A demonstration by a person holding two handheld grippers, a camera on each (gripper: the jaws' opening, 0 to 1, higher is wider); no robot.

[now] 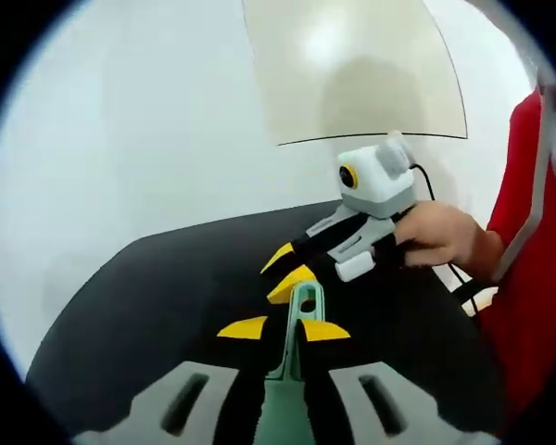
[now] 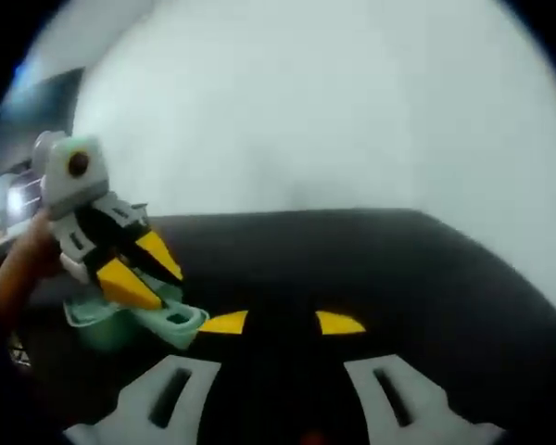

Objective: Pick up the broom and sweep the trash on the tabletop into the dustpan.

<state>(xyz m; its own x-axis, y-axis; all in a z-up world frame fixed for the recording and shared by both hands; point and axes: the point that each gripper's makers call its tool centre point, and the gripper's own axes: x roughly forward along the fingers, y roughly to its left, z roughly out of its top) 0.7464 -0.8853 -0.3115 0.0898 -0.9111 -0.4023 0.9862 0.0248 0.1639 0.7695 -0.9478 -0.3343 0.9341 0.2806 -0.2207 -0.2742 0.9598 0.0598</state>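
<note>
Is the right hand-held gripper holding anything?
No. In the right gripper view, the right hand-held gripper has its yellow tips spread apart with just the dark tabletop between them.

1. The black surface (image 2: 371, 269) lies bare ahead of the right gripper (image 2: 283, 323), whose jaws stand apart with open room between them.
2. The left gripper (image 2: 139, 269) and the green dustpan (image 2: 134, 320) it grips stand in the way on that view's left side.
3. In the left gripper view, the right gripper and a person's hand (image 1: 440, 236) block the right side; the surface to the left lies free.
</note>
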